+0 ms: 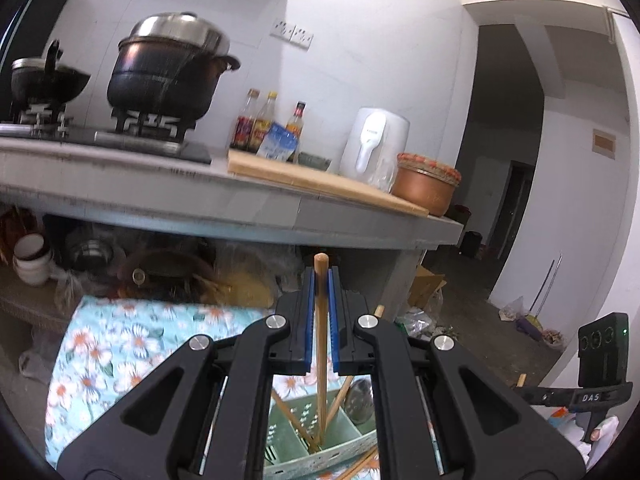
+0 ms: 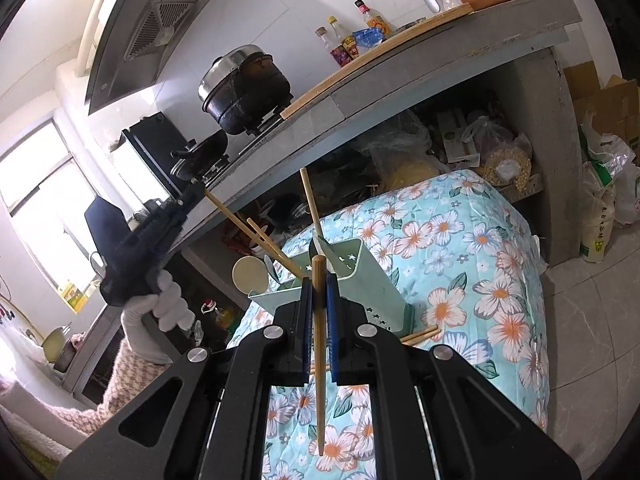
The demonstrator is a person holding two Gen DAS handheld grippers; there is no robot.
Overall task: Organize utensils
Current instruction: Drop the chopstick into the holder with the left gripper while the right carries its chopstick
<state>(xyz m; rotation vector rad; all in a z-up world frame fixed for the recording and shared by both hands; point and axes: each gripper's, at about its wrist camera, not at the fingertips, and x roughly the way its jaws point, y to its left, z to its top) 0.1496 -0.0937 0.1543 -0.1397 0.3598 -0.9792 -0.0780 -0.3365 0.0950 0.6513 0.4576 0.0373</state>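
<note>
The left wrist view sits low, close above the green utensil holder (image 1: 320,436), facing level toward the kitchen counter (image 1: 224,204) and the doorway beyond. The right wrist view is tilted, looking from a little farther back across the floral cloth (image 2: 472,264) toward the same counter (image 2: 400,76) and the window. Both share the holder (image 2: 360,280), cloth (image 1: 120,344), counter and black pot (image 1: 168,76). Each view catches the other gripper at its edge.

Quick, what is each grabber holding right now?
Left gripper: closed on a chopstick.
Right gripper: closed on another chopstick.
</note>
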